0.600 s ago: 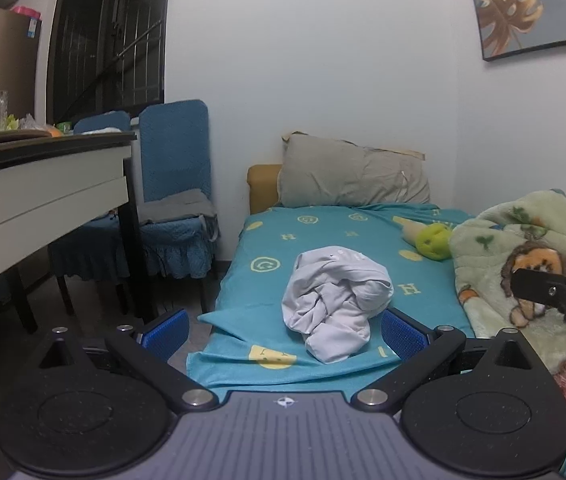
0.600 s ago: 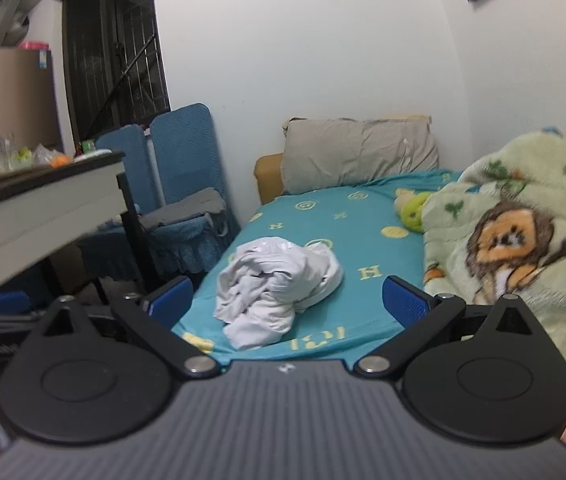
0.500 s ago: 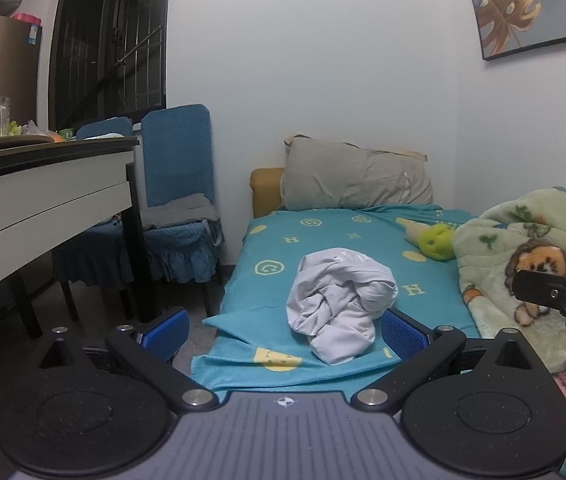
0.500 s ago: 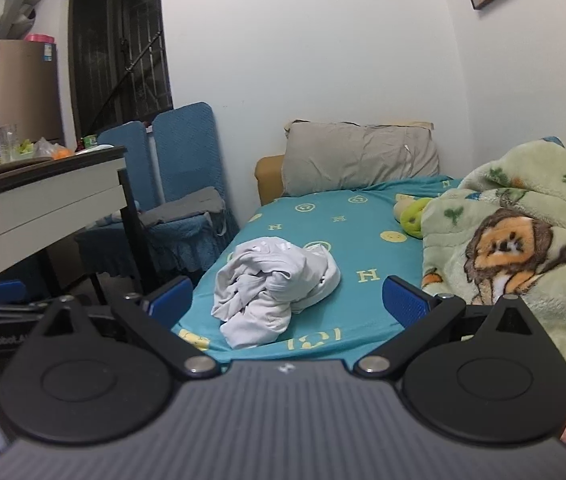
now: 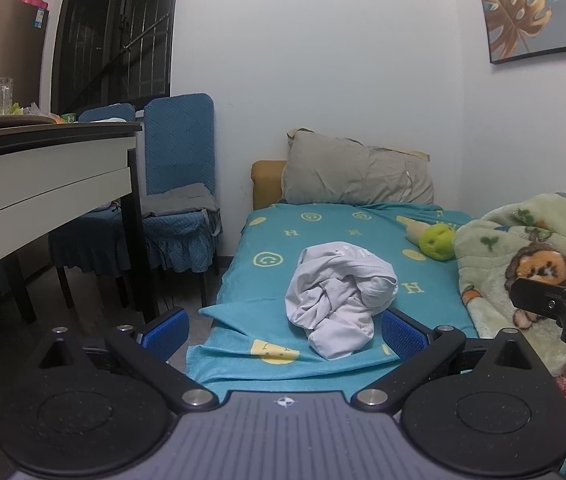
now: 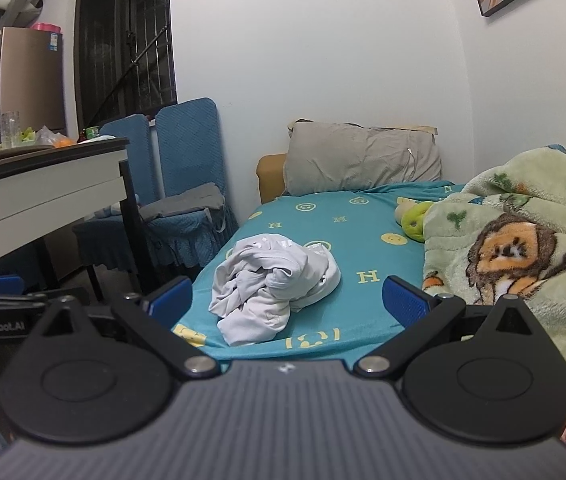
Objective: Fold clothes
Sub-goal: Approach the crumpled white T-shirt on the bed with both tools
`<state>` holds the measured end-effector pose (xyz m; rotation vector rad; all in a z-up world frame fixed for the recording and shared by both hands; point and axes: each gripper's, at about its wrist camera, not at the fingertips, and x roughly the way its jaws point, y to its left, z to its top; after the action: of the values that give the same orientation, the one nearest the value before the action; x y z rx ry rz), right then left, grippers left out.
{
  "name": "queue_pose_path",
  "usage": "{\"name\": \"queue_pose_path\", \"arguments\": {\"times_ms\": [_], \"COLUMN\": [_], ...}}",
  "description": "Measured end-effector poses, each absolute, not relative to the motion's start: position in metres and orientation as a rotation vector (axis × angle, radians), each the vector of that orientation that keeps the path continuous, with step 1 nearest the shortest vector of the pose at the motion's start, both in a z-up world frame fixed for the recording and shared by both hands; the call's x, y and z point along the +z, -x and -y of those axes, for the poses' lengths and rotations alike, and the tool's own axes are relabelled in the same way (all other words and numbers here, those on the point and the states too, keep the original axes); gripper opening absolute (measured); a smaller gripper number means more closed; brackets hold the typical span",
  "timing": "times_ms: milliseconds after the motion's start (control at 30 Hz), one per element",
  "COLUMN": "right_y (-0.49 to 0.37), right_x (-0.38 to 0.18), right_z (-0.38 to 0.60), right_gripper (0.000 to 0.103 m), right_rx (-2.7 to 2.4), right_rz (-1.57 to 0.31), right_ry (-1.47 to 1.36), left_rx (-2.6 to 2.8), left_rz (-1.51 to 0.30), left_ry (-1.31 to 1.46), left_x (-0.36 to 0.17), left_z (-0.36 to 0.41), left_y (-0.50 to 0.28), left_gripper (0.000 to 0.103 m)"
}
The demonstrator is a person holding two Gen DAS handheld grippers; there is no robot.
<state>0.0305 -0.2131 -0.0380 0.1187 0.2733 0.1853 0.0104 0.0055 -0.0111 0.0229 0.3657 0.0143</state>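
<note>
A crumpled pale grey garment (image 5: pixel 339 300) lies in a heap near the foot of the bed, on the teal sheet (image 5: pixel 323 236). It also shows in the right wrist view (image 6: pixel 271 284). My left gripper (image 5: pixel 283 332) is open and empty, held short of the bed's end, with the heap seen between its blue pads. My right gripper (image 6: pixel 287 300) is open and empty, also short of the bed, with the heap just left of centre. The right gripper's side shows at the right edge of the left wrist view (image 5: pixel 555 308).
A grey pillow (image 5: pixel 359 176) leans at the head of the bed. A green lion-print blanket (image 6: pixel 515 248) and a green plush toy (image 5: pixel 437 242) lie on the right side. A white table (image 5: pixel 43 184) and blue chairs (image 5: pixel 179 200) stand left of the bed.
Both grippers have tilted and risen slightly, so the bed and garment sit a little lower in view. The garment has not moved. Both stay open.
</note>
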Motion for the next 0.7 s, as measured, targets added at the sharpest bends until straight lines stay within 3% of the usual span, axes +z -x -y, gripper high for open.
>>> {"name": "queue_pose_path", "arguments": {"times_ms": [700], "right_y": [-0.0228], "right_x": [-0.0367], "right_z": [0.2192], "right_gripper": [0.103], "right_rx": [0.151], "right_rz": [-0.175], "right_ry": [-0.155], "left_rx": [-0.001], "left_rz": [-0.387], "left_ry": [-0.034], "left_x": [-0.0172], "left_z": [0.0001], "left_y": [-0.0181], "left_gripper": [0.103]}}
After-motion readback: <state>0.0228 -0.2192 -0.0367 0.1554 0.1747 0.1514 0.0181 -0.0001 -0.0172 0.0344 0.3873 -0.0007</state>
